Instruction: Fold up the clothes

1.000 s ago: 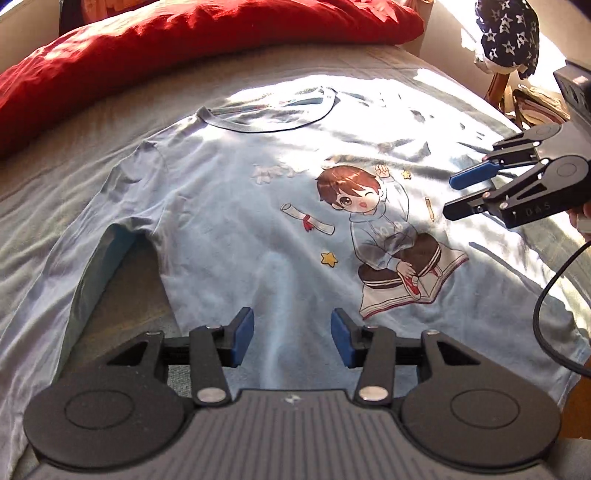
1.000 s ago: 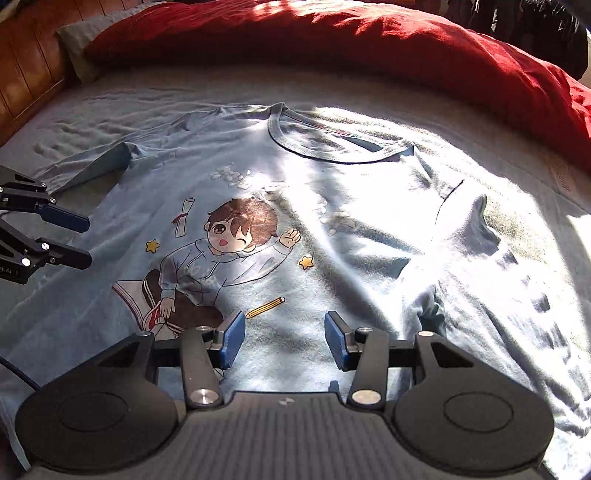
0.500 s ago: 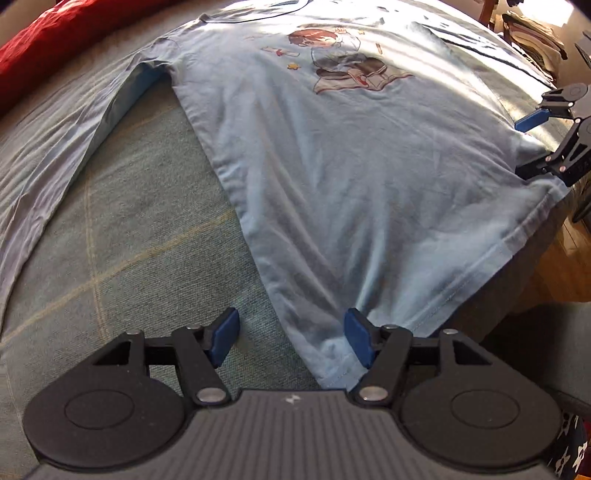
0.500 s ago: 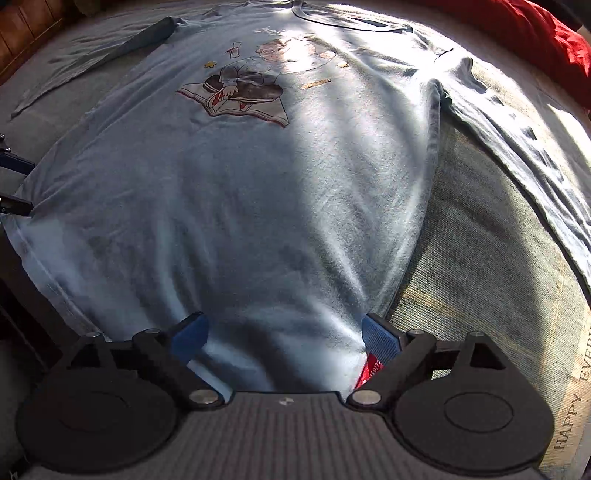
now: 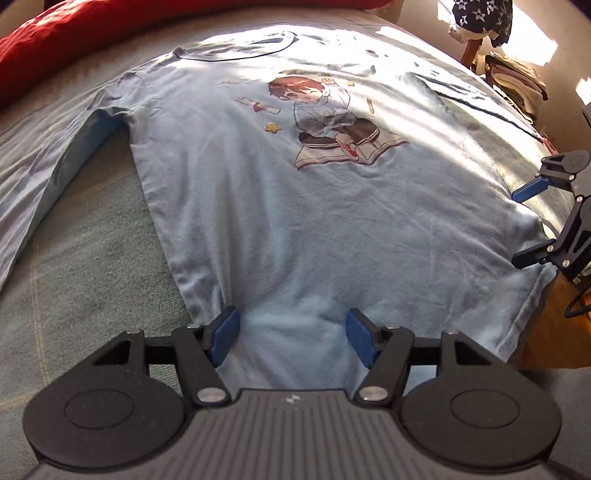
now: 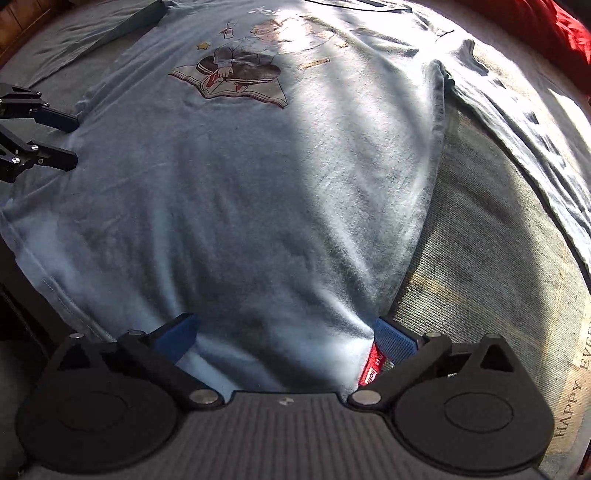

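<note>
Left wrist view: the pale blue long-sleeved shirt (image 5: 295,192) is seen spread print-up on the grey bed cover (image 5: 92,240), collar toward the red duvet (image 5: 92,33), one sleeve trailing off to the left. The left gripper (image 5: 291,336) is set at the hem near one bottom corner, its jaws wide apart with cloth lying between the blue pads (image 5: 225,332) — nothing is pinched yet. At the far right the right gripper (image 5: 532,225) is shown at the opposite hem corner, likewise spread.

If a hem-to-collar fold is meant, as the two corner positions suggest, it is best served by both layers of cloth being taken deep between the pads, the grips being closed together, and the two corners being raised level so the hem stays straight. Whether a fold is about to be made or the shirt is only being smoothed cannot be settled here.

Right wrist view: the right gripper (image 6: 284,339) is seen over its own hem corner, jaws wide, fabric bunched between them but not clamped. What is shown only here is a red label (image 6: 373,365) at the side seam just beside the right pad, the other sleeve (image 6: 524,122) lying out to the right, and lettering woven along the cover's edge. The star-patterned cloth (image 5: 480,16) and the wooden floor beyond the bed are given only by the left view.
</note>
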`<state>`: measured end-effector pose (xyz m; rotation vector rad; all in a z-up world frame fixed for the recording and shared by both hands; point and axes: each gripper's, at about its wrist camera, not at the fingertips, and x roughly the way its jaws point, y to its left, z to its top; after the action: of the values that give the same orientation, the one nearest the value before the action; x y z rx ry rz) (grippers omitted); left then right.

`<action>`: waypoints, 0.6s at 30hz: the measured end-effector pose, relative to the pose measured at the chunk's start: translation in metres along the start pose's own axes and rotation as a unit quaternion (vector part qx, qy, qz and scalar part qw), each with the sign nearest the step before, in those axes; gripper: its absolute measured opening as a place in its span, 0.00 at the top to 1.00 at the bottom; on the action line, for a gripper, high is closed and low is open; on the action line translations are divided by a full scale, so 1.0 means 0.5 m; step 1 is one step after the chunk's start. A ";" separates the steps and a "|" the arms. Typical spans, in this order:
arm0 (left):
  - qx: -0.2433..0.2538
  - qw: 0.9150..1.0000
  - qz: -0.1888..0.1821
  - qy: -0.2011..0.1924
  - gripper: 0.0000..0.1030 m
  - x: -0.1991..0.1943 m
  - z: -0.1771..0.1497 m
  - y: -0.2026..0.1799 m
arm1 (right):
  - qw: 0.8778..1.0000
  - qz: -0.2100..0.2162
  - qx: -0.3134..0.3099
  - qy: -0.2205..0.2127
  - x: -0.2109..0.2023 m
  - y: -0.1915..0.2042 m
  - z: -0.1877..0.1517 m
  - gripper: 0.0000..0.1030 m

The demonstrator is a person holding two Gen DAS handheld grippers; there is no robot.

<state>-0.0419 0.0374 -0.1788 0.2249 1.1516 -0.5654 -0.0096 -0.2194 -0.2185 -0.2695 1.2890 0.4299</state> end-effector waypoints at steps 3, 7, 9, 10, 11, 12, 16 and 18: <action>-0.034 0.999 -0.002 0.032 0.37 -0.008 -0.030 0.022 | 1.000 0.007 0.012 0.005 -0.016 -0.007 -0.004 0.00; -0.033 0.999 -0.007 0.018 0.39 -0.043 -0.019 0.025 | 1.000 0.011 -0.008 -0.028 -0.040 0.008 0.022 0.00; -0.016 1.000 -0.013 -0.018 0.39 -0.045 0.015 0.022 | 0.999 0.014 -0.018 -0.045 -0.052 0.015 0.035 0.00; -0.008 0.999 -0.019 -0.036 0.38 -0.037 0.037 0.022 | 0.998 0.018 -0.031 -0.051 -0.049 0.021 0.045 0.00; -0.002 0.998 -0.026 -0.049 0.37 -0.021 0.059 0.024 | 0.997 0.018 -0.047 -0.056 -0.041 0.030 0.057 0.00; 0.006 0.998 -0.030 -0.058 0.37 -0.001 0.079 0.026 | 0.996 0.019 -0.063 -0.060 -0.033 0.039 0.069 0.00; 0.015 0.999 -0.016 -0.040 0.39 0.056 0.091 0.048 | 0.994 0.025 -0.096 -0.041 0.015 0.062 0.080 0.00; 0.011 0.999 -0.012 -0.034 0.37 0.055 0.069 0.062 | 0.994 0.026 -0.097 -0.042 0.021 0.060 0.071 0.00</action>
<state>0.0099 0.0396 -0.1937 0.2096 1.0835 -0.6023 0.0097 -0.1761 -0.2179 -0.3770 1.1744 0.6071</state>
